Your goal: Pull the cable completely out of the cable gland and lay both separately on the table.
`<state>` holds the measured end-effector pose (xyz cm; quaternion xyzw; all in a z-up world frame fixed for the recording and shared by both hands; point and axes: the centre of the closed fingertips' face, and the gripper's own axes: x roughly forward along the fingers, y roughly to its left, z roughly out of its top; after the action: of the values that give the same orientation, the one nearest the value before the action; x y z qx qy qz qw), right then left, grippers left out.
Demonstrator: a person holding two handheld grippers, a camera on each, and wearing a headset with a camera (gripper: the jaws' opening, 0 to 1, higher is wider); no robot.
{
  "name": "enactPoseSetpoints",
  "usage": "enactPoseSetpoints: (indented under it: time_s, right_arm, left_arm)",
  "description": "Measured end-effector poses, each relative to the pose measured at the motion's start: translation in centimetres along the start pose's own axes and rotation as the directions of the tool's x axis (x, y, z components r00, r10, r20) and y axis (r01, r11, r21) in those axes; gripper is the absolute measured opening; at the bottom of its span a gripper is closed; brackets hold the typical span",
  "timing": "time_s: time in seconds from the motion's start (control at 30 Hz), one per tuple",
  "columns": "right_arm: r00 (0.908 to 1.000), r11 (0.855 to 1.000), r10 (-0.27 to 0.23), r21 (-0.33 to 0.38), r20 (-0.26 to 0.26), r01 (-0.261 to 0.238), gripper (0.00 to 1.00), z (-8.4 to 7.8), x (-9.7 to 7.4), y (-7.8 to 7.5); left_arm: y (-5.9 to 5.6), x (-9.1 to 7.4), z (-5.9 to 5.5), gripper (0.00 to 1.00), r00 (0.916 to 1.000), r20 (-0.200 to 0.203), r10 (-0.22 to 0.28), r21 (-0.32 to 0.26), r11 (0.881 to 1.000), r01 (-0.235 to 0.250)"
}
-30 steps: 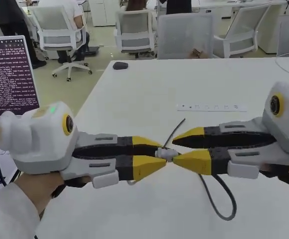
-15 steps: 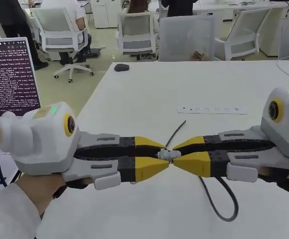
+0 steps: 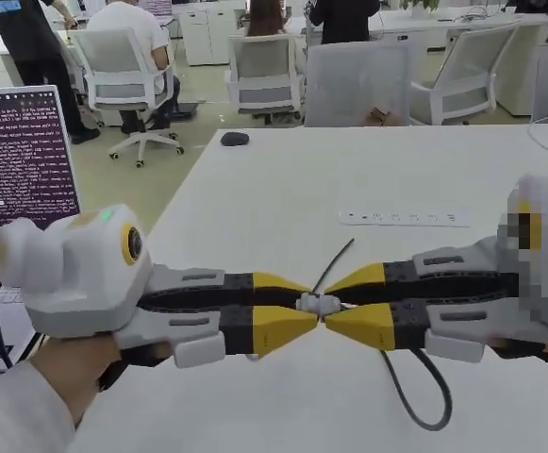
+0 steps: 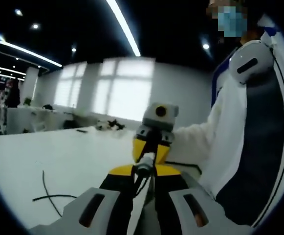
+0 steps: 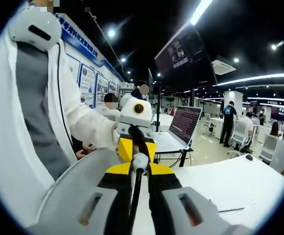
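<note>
Left gripper [image 3: 304, 304] clamps the cable gland [image 3: 318, 305], right gripper [image 3: 335, 304] the cable [image 3: 450, 404] — power strip [image 3: 404, 218] beyond, laptop [image 3: 19, 160] left.

Head view close above, gripper views facing each other across cable gland [image 3: 318, 304]

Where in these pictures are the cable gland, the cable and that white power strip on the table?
cable gland [image 3: 318, 304], head view, on its white body.
cable [image 3: 450, 401], head view, on the right side of its dark loop.
power strip [image 3: 404, 217], head view, on the middle of its top face.
</note>
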<state>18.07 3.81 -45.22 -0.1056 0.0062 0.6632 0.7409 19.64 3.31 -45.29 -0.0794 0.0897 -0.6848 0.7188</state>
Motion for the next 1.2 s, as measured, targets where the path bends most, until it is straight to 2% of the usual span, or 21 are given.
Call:
enactPoseSetpoints:
  time_s: [0.17,0.2,0.27,0.33,0.37,0.5,0.57,0.6,0.63,0.67,0.7,0.73,0.8,0.9,0.97,1.03,1.1,1.17,1.2]
  right_arm:
    - [0.9993,0.992,-0.01,-0.124,-0.035,0.005,0.1,-0.5,-0.7,0.1]
    - [0.9992,0.992,-0.009,-0.127,-0.04,0.003,0.1,-0.6,-0.8,0.2]
    - [0.9987,0.98,-0.017,-0.2,-0.047,0.007,0.1,-0.8,-1.2,0.1]
    - [0.9984,0.978,-0.02,-0.21,-0.052,0.008,0.1,-1.0,-1.6,0.2]
    - [0.9982,0.969,-0.02,-0.246,-0.057,0.006,0.1,-1.2,-1.9,0.2]
    - [0.9978,0.958,-0.02,-0.286,-0.064,0.001,0.11,-1.7,-2.9,0.2]
    - [0.9986,0.964,-0.018,-0.267,-0.05,0.004,0.11,-1.9,-3.6,-0.1]
    - [0.9994,0.981,-0.019,-0.191,-0.028,0.013,0.12,-1.8,-4.0,-0.2]
    - [0.9996,0.987,-0.015,-0.162,-0.025,0.011,0.12,-1.8,-4.2,-0.3]
    - [0.9999,0.996,-0.009,-0.09,-0.014,0.008,0.14,-1.8,-4.7,-0.5]
    - [0.9999,0.999,-0.015,-0.052,0.008,0.016,0.19,-1.6,-5.0,-0.9]
    - [0.9992,1.0,-0.021,0.014,0.034,0.021,0.25,-1.5,-5.6,-1.3]
    - [0.999,0.994,-0.016,0.105,0.043,0.011,0.26,-1.8,-6.5,-1.8]
    - [0.9996,0.994,0.0,0.108,0.028,-0.003,0.21,-2.6,-7.3,-1.9]
    - [0.9998,0.996,0.013,0.093,-0.013,-0.012,0.13,-3.5,-7.5,-1.6]
    - [0.9996,0.996,0.023,0.087,0.015,-0.024,0.04,-3.0,-7.4,-1.1]
    - [0.9995,0.996,0.013,0.091,0.03,-0.016,0.03,-2.7,-7.2,-1.0]
    - [0.9991,0.997,0.015,0.074,0.04,-0.018,0.03,-2.5,-7.2,-1.0]
    - [0.9991,0.998,0.001,0.058,0.043,-0.004,0.02,-2.3,-7.1,-1.2]
  left_arm:
    - [0.1,0.8,-0.3,0.15,0.9999,-0.015,0.005,-0.061,0.998,-0.006]
    - [0.1,1.0,-0.4,0.15,0.9998,-0.019,0.006,-0.073,0.997,-0.007]
    - [0.1,1.4,-0.6,0.15,0.9997,-0.023,0.009,-0.115,0.993,-0.012]
    - [0.1,1.8,-0.7,0.15,0.9996,-0.024,0.013,-0.134,0.991,-0.016]
    - [0.0,2.1,-0.8,0.15,0.9995,-0.028,0.015,-0.151,0.988,-0.019]
    - [-0.1,3.2,-1.2,0.15,0.9992,-0.033,0.024,-0.158,0.987,-0.028]
    - [-0.2,3.8,-1.2,0.15,0.9991,-0.025,0.035,-0.148,0.988,-0.038]
    - [-0.2,4.2,-1.0,0.15,0.999,-0.012,0.044,-0.13,0.991,-0.045]
    - [-0.2,4.4,-0.9,0.15,0.9989,-0.001,0.047,-0.113,0.992,-0.047]
    - [-0.2,4.7,-0.6,0.15,0.9984,0.013,0.056,-0.088,0.995,-0.054]
    - [-0.1,5.0,-0.4,0.15,0.9971,0.023,0.072,-0.041,0.997,-0.071]
    - [-0.2,5.2,-0.4,0.15,0.9968,0.025,0.076,-0.024,0.997,-0.075]
    - [-0.3,5.6,-0.4,0.15,0.9956,0.026,0.09,0.019,0.996,-0.091]
    - [-0.4,6.1,-0.2,0.15,0.9941,0.032,0.104,0.062,0.992,-0.105]
    - [-0.5,6.3,-0.2,0.15,0.993,0.034,0.113,0.088,0.989,-0.116]
    - [-0.4,6.4,-0.1,0.15,0.9919,0.03,0.124,0.113,0.986,-0.126]
    - [-0.5,6.4,0.3,0.16,0.9931,0.038,0.111,0.13,0.985,-0.115]
    - [-0.6,6.3,0.4,0.16,0.9952,0.025,0.095,0.149,0.984,-0.097]
    - [-0.4,6.2,0.6,0.16,0.9953,0.017,0.095,0.17,0.981,-0.097]
